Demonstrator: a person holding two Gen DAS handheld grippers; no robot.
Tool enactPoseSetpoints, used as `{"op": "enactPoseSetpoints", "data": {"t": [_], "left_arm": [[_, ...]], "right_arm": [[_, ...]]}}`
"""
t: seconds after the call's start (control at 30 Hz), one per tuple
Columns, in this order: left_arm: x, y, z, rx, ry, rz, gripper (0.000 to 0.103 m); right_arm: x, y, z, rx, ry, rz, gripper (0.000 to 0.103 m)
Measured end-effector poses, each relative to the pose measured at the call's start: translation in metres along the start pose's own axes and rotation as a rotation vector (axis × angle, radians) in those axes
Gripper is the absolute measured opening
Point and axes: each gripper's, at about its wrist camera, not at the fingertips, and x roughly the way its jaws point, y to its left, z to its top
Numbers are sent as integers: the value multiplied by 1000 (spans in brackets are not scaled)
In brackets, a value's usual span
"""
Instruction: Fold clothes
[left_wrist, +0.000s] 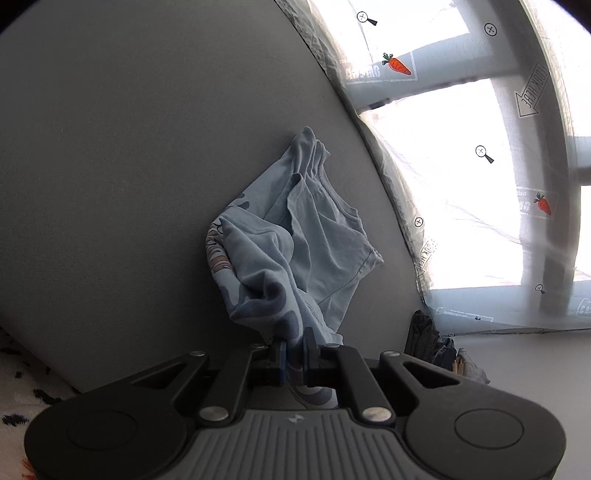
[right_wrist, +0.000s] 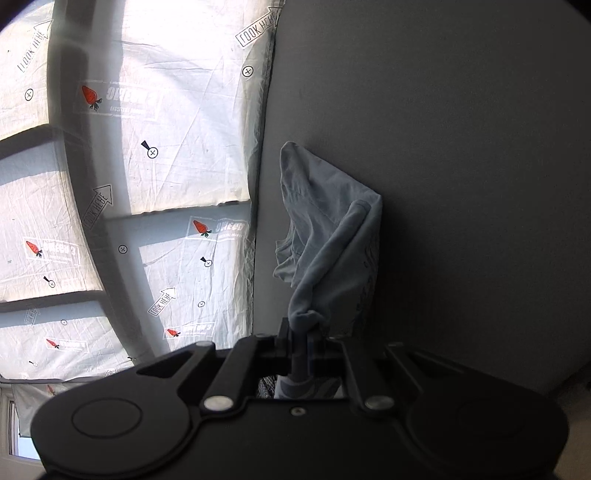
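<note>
both black claws, left and right, pinch bunched, crumpled pale-blue soft shirt fabric.

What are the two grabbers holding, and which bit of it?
Both hold the same light blue shirt. The left gripper pinches a bunched edge near the printed part. The right gripper pinches another bunched, rolled edge; which part exactly cannot be told.

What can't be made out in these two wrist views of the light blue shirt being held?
- Left wrist view: the printed graphic on the light blue T-shirt is folded into bunched cloth, so it is unreadable.
- Left wrist view: the dark pile at the lower right is small and partly behind the left gripper.
- Right wrist view: the shirt's lower part is hidden behind the right gripper; what it rests on is unseen.
</note>
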Motion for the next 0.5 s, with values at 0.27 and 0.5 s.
{"op": "enactPoseSetpoints", "data": {"t": [0.27,0.5], "left_arm": [[25,6,32,-137,26,-30,9],[48,-33,70,-100,2,-65,9]], "right_arm": [[4,7,2,57,0,55,8],[41,30,30,129,-25,110,8]]}}
